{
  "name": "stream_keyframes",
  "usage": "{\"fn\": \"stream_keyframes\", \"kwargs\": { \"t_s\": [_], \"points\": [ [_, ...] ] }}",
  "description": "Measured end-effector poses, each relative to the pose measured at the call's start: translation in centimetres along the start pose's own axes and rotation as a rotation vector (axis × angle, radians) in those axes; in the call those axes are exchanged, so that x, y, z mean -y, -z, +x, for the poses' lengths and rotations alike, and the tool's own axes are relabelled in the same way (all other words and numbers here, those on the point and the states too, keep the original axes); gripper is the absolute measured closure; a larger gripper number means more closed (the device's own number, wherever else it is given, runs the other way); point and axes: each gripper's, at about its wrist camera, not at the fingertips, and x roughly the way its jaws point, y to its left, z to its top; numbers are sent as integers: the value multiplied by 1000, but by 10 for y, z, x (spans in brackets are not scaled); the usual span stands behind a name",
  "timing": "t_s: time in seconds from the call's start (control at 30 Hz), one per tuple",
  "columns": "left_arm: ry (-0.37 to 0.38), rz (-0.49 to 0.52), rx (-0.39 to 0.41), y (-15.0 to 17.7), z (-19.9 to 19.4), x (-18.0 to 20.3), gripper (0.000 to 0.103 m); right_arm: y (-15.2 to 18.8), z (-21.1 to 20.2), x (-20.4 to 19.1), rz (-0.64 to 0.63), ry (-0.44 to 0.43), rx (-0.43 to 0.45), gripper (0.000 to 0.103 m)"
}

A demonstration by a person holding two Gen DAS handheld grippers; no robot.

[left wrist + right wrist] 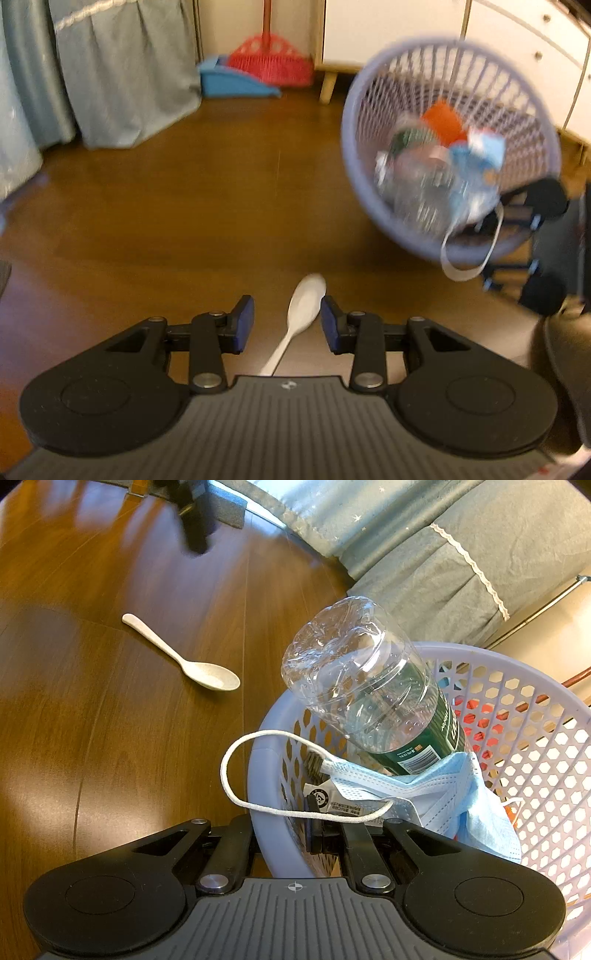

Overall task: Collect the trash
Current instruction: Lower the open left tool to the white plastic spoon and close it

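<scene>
Pale plastic spoon point(304, 314) lies on the brown wooden floor point(184, 206) directly between your left gripper point(287, 320)'s blue-padded fingers point(243, 321), which stand well apart around it without touching. Its long axis runs roughly along your reach, bowl pointing away, handle trailing back under the tool, so the pads should close across the neck. Your left hand is clearly the nearer one, held low and pitched down at the floor. Your right gripper point(282, 840) is clamped on the rim of the lavender perforated plastic basket point(535, 746), holding it tilted off the floor. Inside sit a clear plastic bottle with a green label point(369, 686) and a blue disposable face mask point(436, 794), its ear loop spilling over the rim. Beyond, a red broom point(271, 59) and blue dustpan point(232, 83) lean by the wall.
</scene>
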Motion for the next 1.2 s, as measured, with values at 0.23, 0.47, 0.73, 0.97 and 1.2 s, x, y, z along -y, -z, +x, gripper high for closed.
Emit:
{"fn": "stream_keyframes", "kwargs": {
  "t_s": [0.23,0.47,0.73,0.97,1.2],
  "points": [
    [-22,0,-60,21,24,-4,69,0,0,0,0,0,-1,98],
    [-24,-4,-82,27,34,-1,69,0,0,-1,3,2,-5,98],
    [-22,3,-101,32,42,1,65,0,0,-1,6,4,-7,98],
    [-24,24,-95,31,51,5,54,-1,4,-1,3,18,-22,98],
    [-8,55,-79,28,71,12,45,1,13,5,12,36,-39,98]
  ]
}}
